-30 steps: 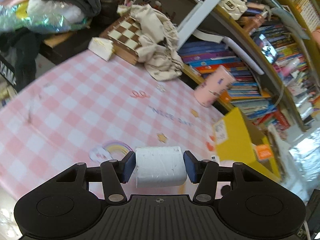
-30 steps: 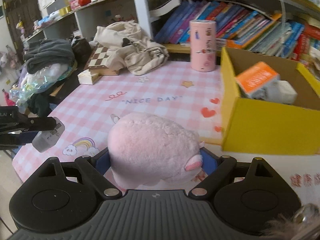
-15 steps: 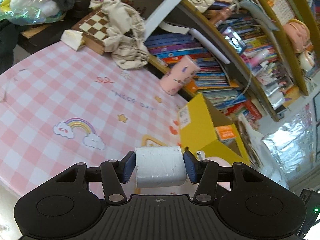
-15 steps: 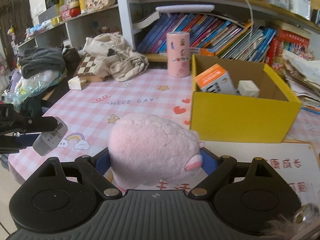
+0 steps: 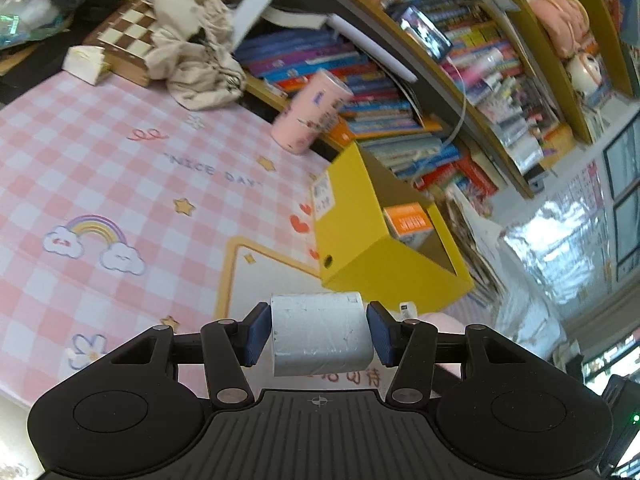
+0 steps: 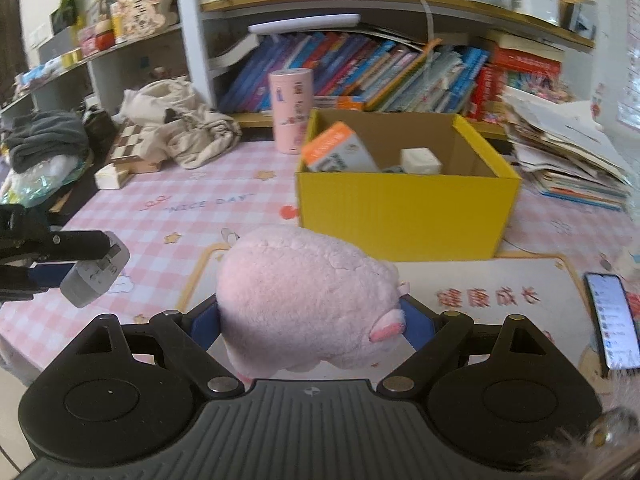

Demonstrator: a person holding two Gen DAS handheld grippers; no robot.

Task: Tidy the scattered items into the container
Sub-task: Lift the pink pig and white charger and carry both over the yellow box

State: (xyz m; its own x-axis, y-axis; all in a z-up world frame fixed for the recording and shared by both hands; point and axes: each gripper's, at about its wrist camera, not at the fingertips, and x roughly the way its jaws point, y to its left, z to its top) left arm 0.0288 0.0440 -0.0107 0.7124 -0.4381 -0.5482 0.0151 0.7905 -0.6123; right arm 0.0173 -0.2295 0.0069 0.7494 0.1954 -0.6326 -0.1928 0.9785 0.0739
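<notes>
My left gripper (image 5: 319,334) is shut on a grey-white cylinder (image 5: 320,334), held above the near edge of the pink checked table. The same cylinder (image 6: 94,276) shows at the left of the right wrist view. My right gripper (image 6: 310,322) is shut on a pink plush toy (image 6: 306,298), which fills the gap between its blue pads. The yellow cardboard box (image 6: 404,210) stands ahead on the table, open at the top, with an orange-and-white carton (image 6: 338,154) and a small white box (image 6: 420,160) inside. From the left wrist view the yellow box (image 5: 360,256) lies ahead and to the right.
A pink cylindrical can (image 6: 290,112) stands behind the box by the bookshelf (image 6: 380,76). A beige cloth bag (image 6: 180,128) and a chessboard (image 6: 132,148) lie at the back left. A phone (image 6: 612,320) rests at the right, near a stack of papers (image 6: 568,156).
Both grippers have moved rightward along the table with their loads still held. The yellow box now sits nearer the middle of the right wrist view, and the phone has come into sight.
</notes>
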